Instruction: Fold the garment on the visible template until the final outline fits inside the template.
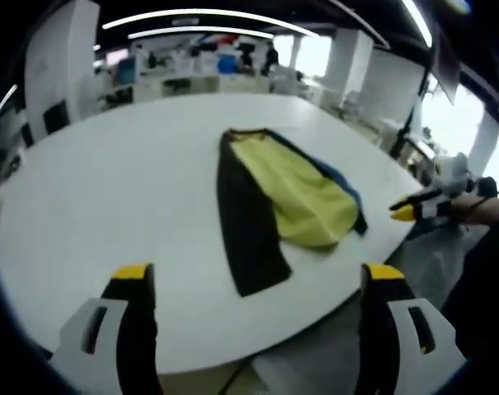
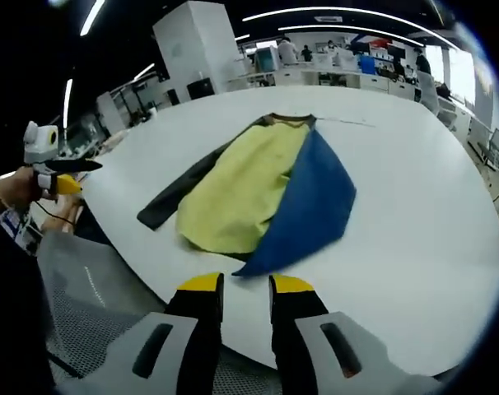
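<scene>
Garment [image 1: 274, 197] lies on the white round table [image 1: 109, 189] in front of you, a yellow panel with a dark sleeve along one side and a blue panel along the other; in the right gripper view the blue part [image 2: 303, 206] reaches close to the table's near edge. No template outline can be made out on the tabletop in either view, so you cannot tell how the cloth sits against it. Your left gripper [image 1: 258, 276] hovers off the table's edge with its yellow-tipped jaws spread wide, nothing between them. Your right gripper [image 2: 235, 286] has its jaws drawn close with a narrow gap, just short of the blue corner and not touching it. Its base is cut off at the bottom of the view. A grey mesh chair [image 2: 85, 304] sits below the table rim. The office behind is blurred.
</scene>
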{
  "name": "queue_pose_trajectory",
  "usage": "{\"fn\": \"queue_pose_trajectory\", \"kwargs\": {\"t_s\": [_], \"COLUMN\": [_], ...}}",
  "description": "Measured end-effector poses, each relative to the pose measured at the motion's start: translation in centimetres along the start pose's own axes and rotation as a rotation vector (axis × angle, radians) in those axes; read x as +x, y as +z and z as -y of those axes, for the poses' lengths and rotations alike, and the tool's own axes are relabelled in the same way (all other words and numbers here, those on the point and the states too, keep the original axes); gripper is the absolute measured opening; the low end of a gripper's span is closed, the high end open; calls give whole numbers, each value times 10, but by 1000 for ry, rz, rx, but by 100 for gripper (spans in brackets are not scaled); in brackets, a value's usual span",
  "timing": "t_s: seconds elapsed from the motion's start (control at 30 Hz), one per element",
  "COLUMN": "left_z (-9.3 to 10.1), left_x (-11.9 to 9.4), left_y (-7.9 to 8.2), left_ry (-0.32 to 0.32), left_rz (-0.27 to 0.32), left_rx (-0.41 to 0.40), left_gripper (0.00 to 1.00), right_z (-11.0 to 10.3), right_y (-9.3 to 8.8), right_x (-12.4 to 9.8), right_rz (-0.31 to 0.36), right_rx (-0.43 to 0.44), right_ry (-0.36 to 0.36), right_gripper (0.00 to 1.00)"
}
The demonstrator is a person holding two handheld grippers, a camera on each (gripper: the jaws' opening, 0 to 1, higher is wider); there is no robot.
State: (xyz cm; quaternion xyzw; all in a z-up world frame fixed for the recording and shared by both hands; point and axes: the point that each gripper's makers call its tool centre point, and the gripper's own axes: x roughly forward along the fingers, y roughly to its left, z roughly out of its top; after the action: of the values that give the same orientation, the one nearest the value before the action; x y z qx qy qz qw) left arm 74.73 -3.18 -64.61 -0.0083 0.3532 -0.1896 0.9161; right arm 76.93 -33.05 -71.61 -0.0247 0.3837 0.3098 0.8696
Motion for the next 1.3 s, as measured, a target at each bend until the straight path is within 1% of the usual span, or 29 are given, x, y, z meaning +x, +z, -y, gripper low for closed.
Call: {"fn": "queue_pose_trajectory", "kwargs": {"t_s": [0.03, 0.23, 0.3, 0.5, 0.6, 0.83, 0.93, 1.1, 1.2, 1.3], "left_z": [0, -6, -6, -5, -5, -8, -9, -12, -14, -14], "left_x": [0, 3, 3, 4, 3, 4, 4, 5, 6, 8], "left_y": [-1, -6, -6, -7, -8, -12, -13, -13, -13, -12], "left_ry": [-1, -2, -2, -4, -5, -5, -6, -6, -6, -7], "left_rz": [-4, -13, -14, -20, -24, -34, -40, -45, -46, -48], "left_rx": [-1, -7, -9, -9, -9, -20, -18, -18, -21, -20], "left_gripper": [100, 100, 100, 100, 100, 99, 99, 99, 99, 99], "right_z": [0, -1, -1, 6, 7, 2, 5, 10, 12, 12], "right_y": [-3, -4, -3, -5, -8, -13, -14, -17, -18, -23], "right_x": [4, 20, 24, 34, 38, 47, 52, 58, 59, 60], "right_rz": [-22, -55, -55, -69, -79, -104, -109, -133, -134, -150], "right_rx": [4, -1, 1, 11, 4, -12, -13, -40, -50, -62], "right_ry": [-2, -10, -12, -55, -70, -85, -105, -136, -141, -140], "right_gripper": [22, 21, 21, 19, 17, 18, 18, 13, 12, 11]}}
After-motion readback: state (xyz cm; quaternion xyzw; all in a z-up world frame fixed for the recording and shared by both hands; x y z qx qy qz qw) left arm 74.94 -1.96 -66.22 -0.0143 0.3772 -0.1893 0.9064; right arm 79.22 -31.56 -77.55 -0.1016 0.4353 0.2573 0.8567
